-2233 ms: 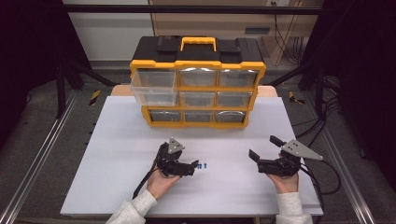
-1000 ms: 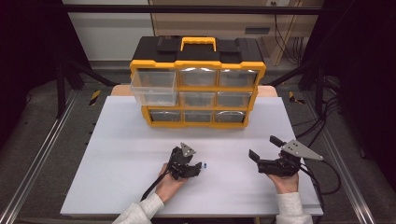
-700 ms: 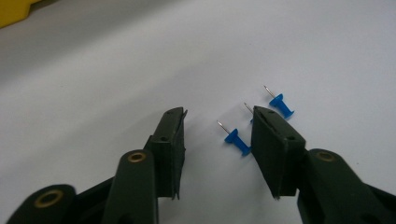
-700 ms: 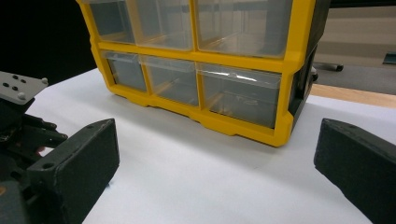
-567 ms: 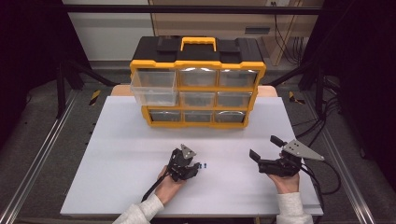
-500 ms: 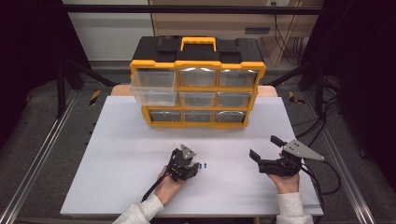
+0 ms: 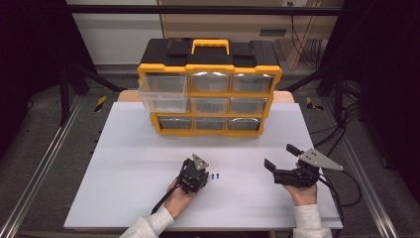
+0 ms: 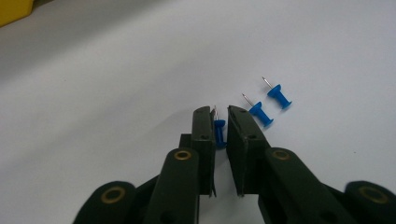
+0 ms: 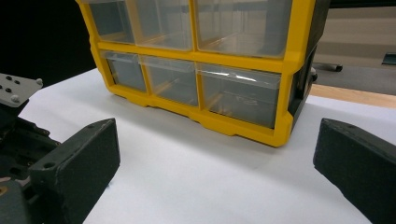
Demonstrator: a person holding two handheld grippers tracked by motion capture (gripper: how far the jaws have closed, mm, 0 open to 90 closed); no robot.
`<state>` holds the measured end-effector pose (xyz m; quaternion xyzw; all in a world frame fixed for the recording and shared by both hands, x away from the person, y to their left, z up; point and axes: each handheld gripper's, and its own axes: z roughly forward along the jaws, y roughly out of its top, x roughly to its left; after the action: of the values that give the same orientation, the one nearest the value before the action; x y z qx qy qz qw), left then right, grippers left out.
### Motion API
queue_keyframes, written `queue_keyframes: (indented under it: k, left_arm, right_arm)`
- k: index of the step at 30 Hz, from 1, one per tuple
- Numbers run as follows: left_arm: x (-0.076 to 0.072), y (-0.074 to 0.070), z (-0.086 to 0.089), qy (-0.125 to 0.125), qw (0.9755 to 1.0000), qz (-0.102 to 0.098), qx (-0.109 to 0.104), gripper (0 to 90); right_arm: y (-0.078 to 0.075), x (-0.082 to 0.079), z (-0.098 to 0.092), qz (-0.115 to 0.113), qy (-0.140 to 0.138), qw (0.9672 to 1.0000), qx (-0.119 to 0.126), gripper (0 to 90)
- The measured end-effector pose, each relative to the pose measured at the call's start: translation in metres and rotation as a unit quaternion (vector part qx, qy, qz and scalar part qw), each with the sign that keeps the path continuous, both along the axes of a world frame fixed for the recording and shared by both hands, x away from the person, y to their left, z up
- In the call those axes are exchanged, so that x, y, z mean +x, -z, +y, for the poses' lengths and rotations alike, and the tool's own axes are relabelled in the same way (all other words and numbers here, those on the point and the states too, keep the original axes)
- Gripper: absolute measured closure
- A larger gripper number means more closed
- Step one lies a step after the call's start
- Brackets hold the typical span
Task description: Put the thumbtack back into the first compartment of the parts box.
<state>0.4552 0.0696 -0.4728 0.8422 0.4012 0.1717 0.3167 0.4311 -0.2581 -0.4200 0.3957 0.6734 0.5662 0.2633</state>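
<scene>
Here the left tongs [image 8: 221, 122] are pointing down at the white surface [image 7: 124, 168], and their jaws have just been closing around a blue pushpin [image 8: 219, 133] that is standing between them, the pads close against its sides though a firm squeeze cannot be told. Two more pushpins [image 8: 269, 106] are lying just beside the tongs, apart from them. The right tongs [image 7: 280, 163] are resting wide apart over the surface, facing the yellow drawer box [image 7: 210, 91] at the back.
</scene>
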Motion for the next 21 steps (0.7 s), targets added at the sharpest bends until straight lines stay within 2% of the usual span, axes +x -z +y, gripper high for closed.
queue_keyframes:
  k: [8, 13, 17, 18, 21]
  left_arm:
    - [0.0014, -0.0007, 0.0009, 0.013, 0.9999, 0.002, 0.004, 84.7]
    - [0.0030, -0.0002, 0.0029, 0.022, 0.9998, 0.001, -0.004, 85.1]
    - [0.0034, -0.0011, 0.0051, 0.032, 0.9995, 0.005, -0.001, 85.2]
    - [0.0025, -0.0011, 0.0051, 0.033, 0.9994, 0.003, -0.009, 85.2]
    - [0.0013, -0.0033, 0.0064, 0.039, 0.9992, 0.006, -0.010, 85.2]
  right_arm:
    - [0.0002, -0.0001, 0.0003, 0.003, 0.000, 1.0000, -0.001, 0.9]
    - [0.0002, -0.0001, 0.0004, 0.003, 0.000, 1.0000, -0.002, 0.9]
    - [0.0000, -0.0003, 0.0000, 0.002, -0.001, 1.0000, 0.000, 0.9]
    - [-0.0001, -0.0003, -0.0002, 0.002, 0.000, 1.0000, -0.002, 0.9]
    - [0.0001, -0.0001, 0.0002, 0.002, 0.000, 1.0000, -0.002, 0.9]
